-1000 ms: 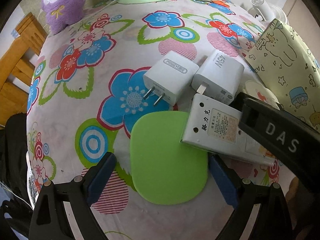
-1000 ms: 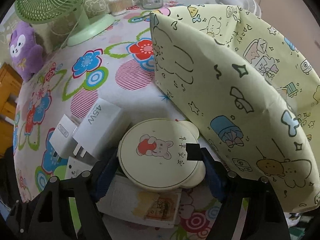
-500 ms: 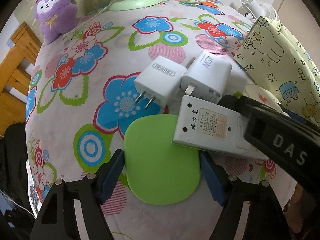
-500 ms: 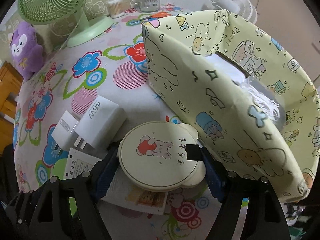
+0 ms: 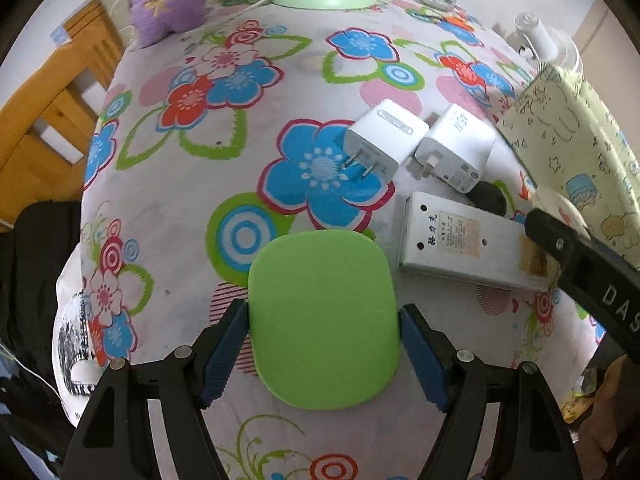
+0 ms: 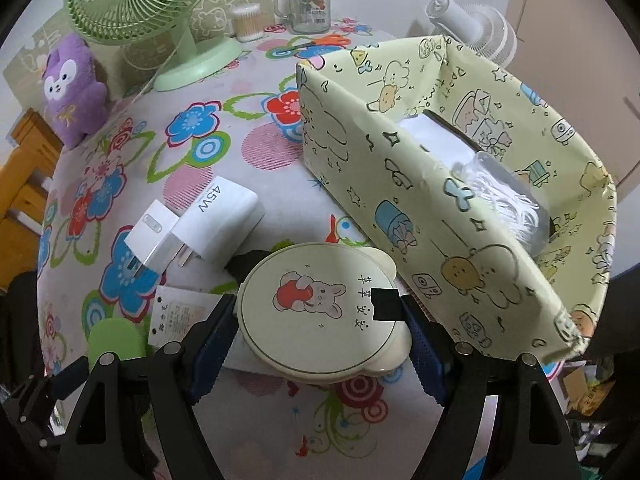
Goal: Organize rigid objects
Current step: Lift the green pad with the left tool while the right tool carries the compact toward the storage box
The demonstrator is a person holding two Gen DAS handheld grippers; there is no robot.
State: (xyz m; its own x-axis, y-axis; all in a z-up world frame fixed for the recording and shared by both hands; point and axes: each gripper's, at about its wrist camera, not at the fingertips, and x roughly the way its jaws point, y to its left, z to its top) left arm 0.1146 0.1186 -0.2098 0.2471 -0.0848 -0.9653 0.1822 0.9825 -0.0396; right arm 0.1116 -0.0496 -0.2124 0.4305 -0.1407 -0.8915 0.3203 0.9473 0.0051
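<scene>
A green rounded-square pad (image 5: 320, 296) sits between the blue pads of my left gripper (image 5: 322, 316), which is shut on its two sides. It is clear of the white labelled flat box (image 5: 460, 240). Two white plug chargers (image 5: 380, 140) (image 5: 456, 152) lie side by side beyond it. My right gripper (image 6: 316, 304) is shut on a cream round case (image 6: 316, 320) with a rabbit picture, held just above the flat box (image 6: 180, 316). Next to the case on the right stands the yellow cartoon-print storage box (image 6: 420, 200), open on top. It holds a white carton and a clear bag.
At the back of the flowered tablecloth (image 5: 180, 184) stand a green fan (image 6: 140, 4), a purple plush (image 6: 72, 92), a glass mug (image 6: 308, 0), a cotton-swab tub (image 6: 248, 22) and a white fan (image 6: 472, 28). A wooden chair (image 5: 48, 120) is past the table's left edge.
My left jaws closed onto the green pad and drew it out from under the flat box's corner. My right gripper rose slightly with the round case, so the storage box's inside now shows.
</scene>
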